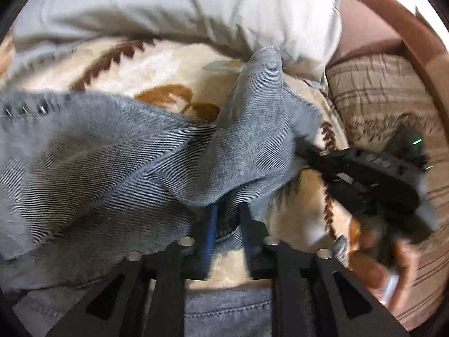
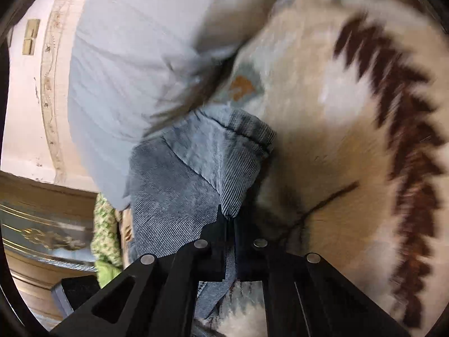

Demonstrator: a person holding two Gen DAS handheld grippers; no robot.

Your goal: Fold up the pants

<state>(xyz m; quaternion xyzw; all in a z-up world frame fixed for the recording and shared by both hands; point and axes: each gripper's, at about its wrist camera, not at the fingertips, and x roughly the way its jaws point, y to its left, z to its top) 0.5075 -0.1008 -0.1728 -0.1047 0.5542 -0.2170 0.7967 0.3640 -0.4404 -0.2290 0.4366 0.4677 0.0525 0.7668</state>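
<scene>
The pants are grey-blue jeans [image 1: 126, 157] lying bunched on a cream blanket with brown leaf patterns [image 1: 157, 67]. My left gripper [image 1: 228, 210] is shut on a fold of the jeans, with denim draped over its fingertips. My right gripper [image 2: 230, 219] is shut on the edge of a jeans leg [image 2: 196, 168], whose hem lies ahead of it. In the left wrist view the right gripper [image 1: 364, 174] shows at the right, its fingers reaching under the jeans' right edge, with the person's hand behind it.
A white pillow [image 1: 196, 2] lies at the back of the bed, also in the right wrist view [image 2: 134, 64]. A striped beige cover [image 1: 384, 95] and brown bed frame [image 1: 404, 25] are at the right. A pale wall [image 2: 25, 106] and a dark headboard with gold trim [image 2: 42, 233] are at the left.
</scene>
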